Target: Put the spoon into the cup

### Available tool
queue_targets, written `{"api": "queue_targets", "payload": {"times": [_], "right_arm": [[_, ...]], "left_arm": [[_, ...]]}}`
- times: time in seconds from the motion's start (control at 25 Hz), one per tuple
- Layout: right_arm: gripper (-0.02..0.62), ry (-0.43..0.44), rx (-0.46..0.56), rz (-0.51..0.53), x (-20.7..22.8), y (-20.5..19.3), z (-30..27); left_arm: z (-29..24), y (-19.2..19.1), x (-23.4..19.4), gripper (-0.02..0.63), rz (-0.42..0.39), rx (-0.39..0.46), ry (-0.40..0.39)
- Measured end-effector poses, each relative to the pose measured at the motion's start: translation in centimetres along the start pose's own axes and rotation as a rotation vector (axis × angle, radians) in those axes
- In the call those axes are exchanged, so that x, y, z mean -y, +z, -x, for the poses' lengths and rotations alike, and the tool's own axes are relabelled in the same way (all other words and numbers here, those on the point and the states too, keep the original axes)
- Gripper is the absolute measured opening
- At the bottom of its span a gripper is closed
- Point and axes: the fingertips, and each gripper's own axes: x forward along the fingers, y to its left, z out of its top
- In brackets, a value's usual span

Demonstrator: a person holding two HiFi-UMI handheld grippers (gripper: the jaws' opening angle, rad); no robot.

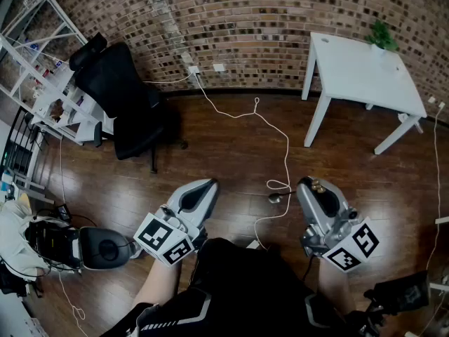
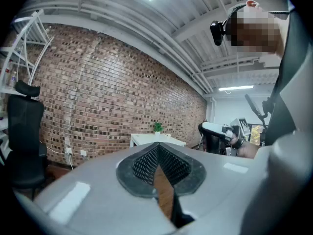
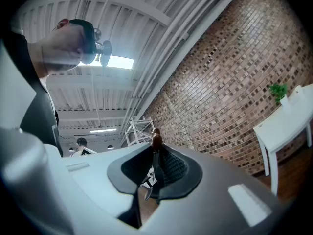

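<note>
My right gripper (image 1: 313,183) (image 3: 155,153) is shut on a thin spoon (image 3: 156,141). The spoon's brown end (image 1: 317,186) sticks out past the jaw tips, and its metal part runs back between the pads. This gripper points slightly upward, toward the brick wall. My left gripper (image 1: 203,187) (image 2: 159,153) is held roughly level at the left. Its pads meet at the tips and nothing is between them. Both grippers hang over the wooden floor in front of the person's body. I see no cup in any view.
A white table (image 1: 361,69) with a small green plant (image 1: 381,35) stands at the back right. A black office chair (image 1: 126,104) stands at the back left beside a white shelf (image 1: 42,62). A white cable (image 1: 284,153) snakes across the floor. A black and white device (image 1: 105,248) lies at the near left.
</note>
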Motion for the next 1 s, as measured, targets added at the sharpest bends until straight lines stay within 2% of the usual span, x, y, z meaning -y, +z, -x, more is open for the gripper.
{"api": "queue_targets", "payload": {"times": [0.12,0.32,0.4,0.48,0.6,0.72,0.88,1.0], "right_arm": [[0.041,0.006,-0.018,0.012,1.7,-0.6,0.3],[0.041,-0.046,-0.004,0.058,3.7,-1.1,-1.3],[0.041,-0.091,0.015,0.049,5.4,-0.5,-2.5],[0.041,-0.106,0.027,0.054,6.6,0.3,-4.4],[0.041,-0.152,0.017,0.077,6.8,1.3,-8.5],[0.041,-0.194,0.023,0.107,7.1,2.9,-10.9],[0.041,-0.263,0.039,0.101,9.7,3.4,-10.1],[0.041,-0.323,0.033,0.079,11.5,3.4,-9.2]], "left_arm": [[-1.4,-1.8,0.2,-0.006,0.029,0.009,0.003],[-3.7,-3.7,-2.2,-0.006,0.044,0.013,-0.069],[-6.1,-3.2,-3.9,-0.006,0.012,0.009,-0.09],[-8.4,-1.7,-5.4,-0.006,-0.022,0.019,-0.142],[-9.5,0.7,-9.0,-0.006,0.012,0.036,-0.204],[-10.7,1.4,-11.5,-0.006,0.057,0.025,-0.255],[-14.5,0.3,-12.6,-0.006,0.06,-0.038,-0.306],[-16.9,1.5,-12.1,-0.006,0.06,-0.028,-0.349]]}}
